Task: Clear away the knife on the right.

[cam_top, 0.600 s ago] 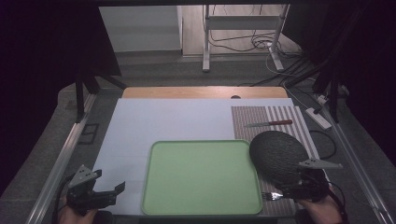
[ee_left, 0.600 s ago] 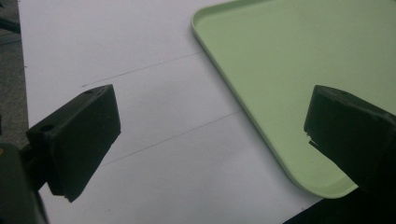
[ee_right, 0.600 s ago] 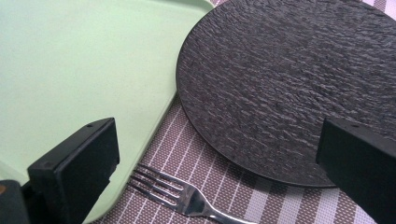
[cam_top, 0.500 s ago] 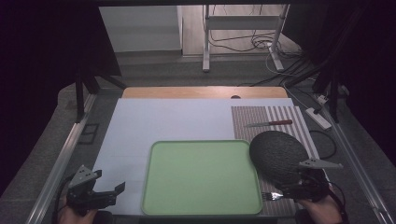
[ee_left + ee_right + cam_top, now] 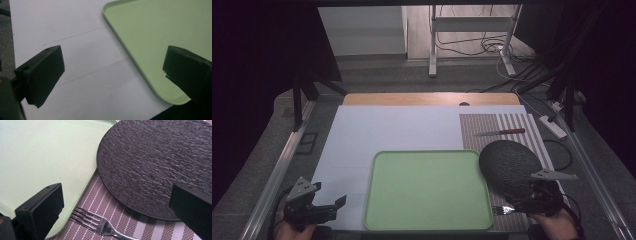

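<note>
High view first: compared with the frames from a moment earlier, almost nothing has shifted. I hold my left gripper [image 5: 332, 207] low at the near left corner of the table, over the white mat [image 5: 402, 130], just beside the left rim of the green tray [image 5: 377, 170], in the same spot as before. My right gripper [image 5: 517, 207] sits at the near right, over the striped placemat [image 5: 512, 122], again where it was, with the fork [image 5: 501, 210] lying just in front of it, tines pointing toward the tray. The dark textured plate [image 5: 507, 162] rests on the placemat, its left edge touching or slightly overlapping the tray's right rim; it has not moved. A knife with a reddish handle [image 5: 499, 132] lies farther back on the placemat, well apart from my hands, unchanged. From the left gripper view, my fingers [image 5: 40, 75] are spread wide with nothing between them, the near corner of the tray [image 5: 150, 82] under the right-hand one and bare mat [image 5: 75, 37] under the other. From the right gripper view, my fingers [image 5: 41, 210] are likewise spread and empty, the fork [image 5: 97, 223] lying on the stripes between them, near the tray's edge [image 5: 75, 202], and the plate [image 5: 155, 165] just beyond it.
</note>
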